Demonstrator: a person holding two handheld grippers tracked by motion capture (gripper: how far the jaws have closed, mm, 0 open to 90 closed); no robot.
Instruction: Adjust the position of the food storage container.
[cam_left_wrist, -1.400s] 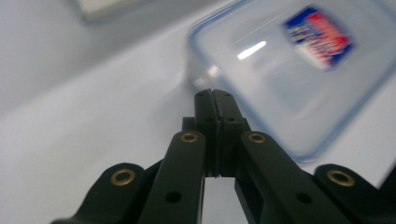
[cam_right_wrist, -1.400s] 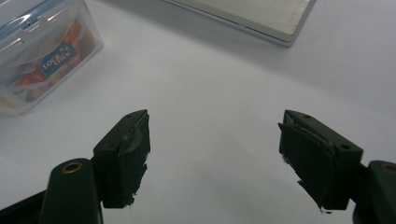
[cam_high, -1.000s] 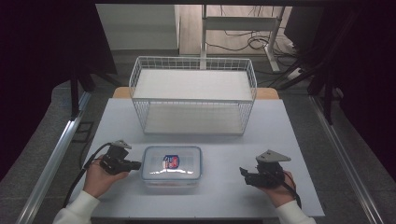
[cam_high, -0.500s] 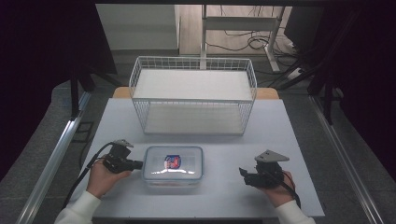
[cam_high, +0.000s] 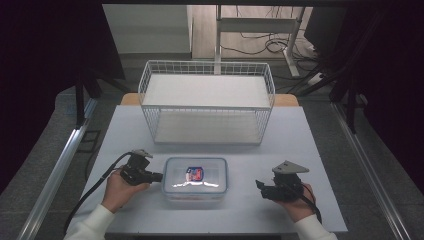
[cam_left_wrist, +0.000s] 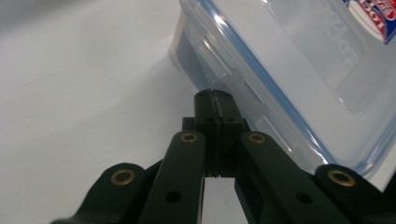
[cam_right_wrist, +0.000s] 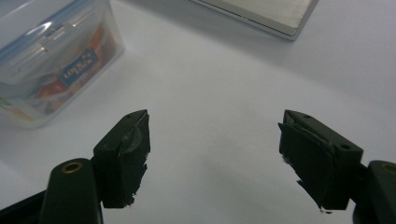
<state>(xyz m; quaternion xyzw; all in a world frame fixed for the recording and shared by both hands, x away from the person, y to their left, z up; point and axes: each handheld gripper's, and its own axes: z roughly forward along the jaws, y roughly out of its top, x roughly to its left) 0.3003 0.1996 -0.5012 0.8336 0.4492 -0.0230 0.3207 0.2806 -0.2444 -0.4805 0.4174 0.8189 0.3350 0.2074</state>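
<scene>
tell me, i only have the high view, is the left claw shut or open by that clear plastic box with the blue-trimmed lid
Observer: Shut. In the left gripper view the left claw has its jaws pressed together, tips at a side latch flap of the clear plastic box.
Operator: is it gripping the latch
Observer: No, nothing sits between the jaws; whether the tips touch the flap I cannot tell.
Operator: and the right claw
Observer: The right claw stands wide open over the bare white table, apart from the box.
</scene>
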